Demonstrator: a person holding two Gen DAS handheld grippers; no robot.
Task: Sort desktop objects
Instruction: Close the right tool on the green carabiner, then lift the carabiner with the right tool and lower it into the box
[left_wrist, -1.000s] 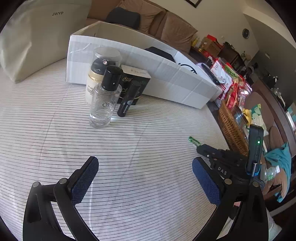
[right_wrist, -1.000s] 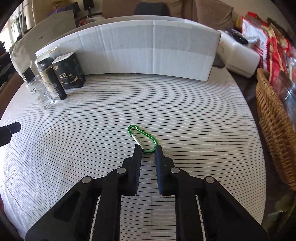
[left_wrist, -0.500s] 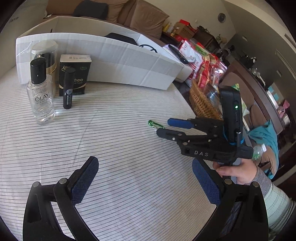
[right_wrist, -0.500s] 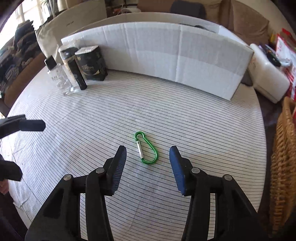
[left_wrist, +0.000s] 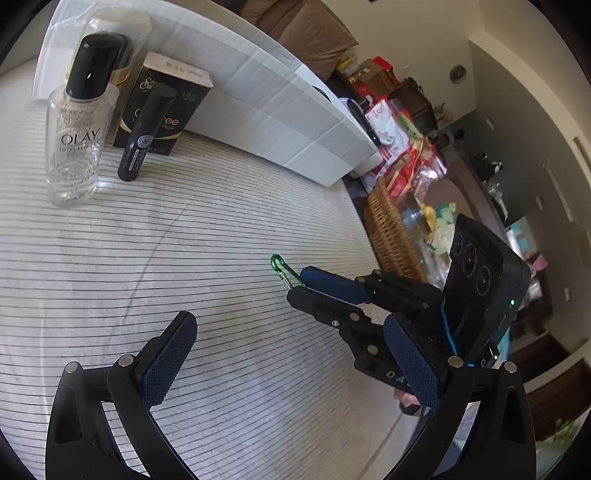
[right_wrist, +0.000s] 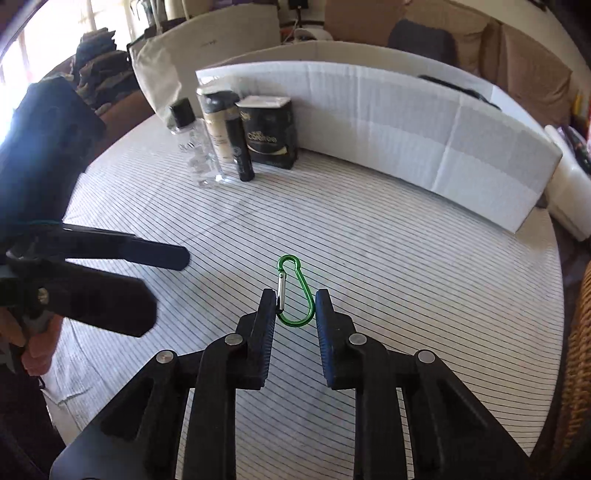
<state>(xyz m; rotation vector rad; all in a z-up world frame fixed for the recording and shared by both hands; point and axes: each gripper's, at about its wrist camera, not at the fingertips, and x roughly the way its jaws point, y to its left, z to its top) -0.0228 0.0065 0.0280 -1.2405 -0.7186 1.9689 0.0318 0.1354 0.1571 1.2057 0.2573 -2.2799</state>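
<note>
While the right gripper (right_wrist: 295, 306) pointed down at the striped tablecloth (right_wrist: 388, 258), its jaws had just been closing around the green carabiner (right_wrist: 294, 291), which lay flat on the cloth at the centre of the right wrist frame. Both blue pads touched the wide end of the clip, one on each side, and the narrow end stuck out beyond the fingertips toward the top of the frame. In the left wrist frame the same carabiner (left_wrist: 282, 270) showed right of centre, poking out from the tips of the right gripper (left_wrist: 300, 284).

The left gripper (left_wrist: 291, 354) stood wide open at the bottom of its own frame, with only cloth between its pads. It also showed dark and blurred at the left edge of the right wrist frame.

At the upper left of the left wrist frame stood a clear Olay bottle (left_wrist: 75, 125) with a black cap, a slim black tube (left_wrist: 146, 134) just beside it, and a black carton (left_wrist: 166, 99) behind the tube. A long white cardboard box (left_wrist: 280, 110) ran behind them. A wicker basket (left_wrist: 391, 232) sat off the table's edge at right.
</note>
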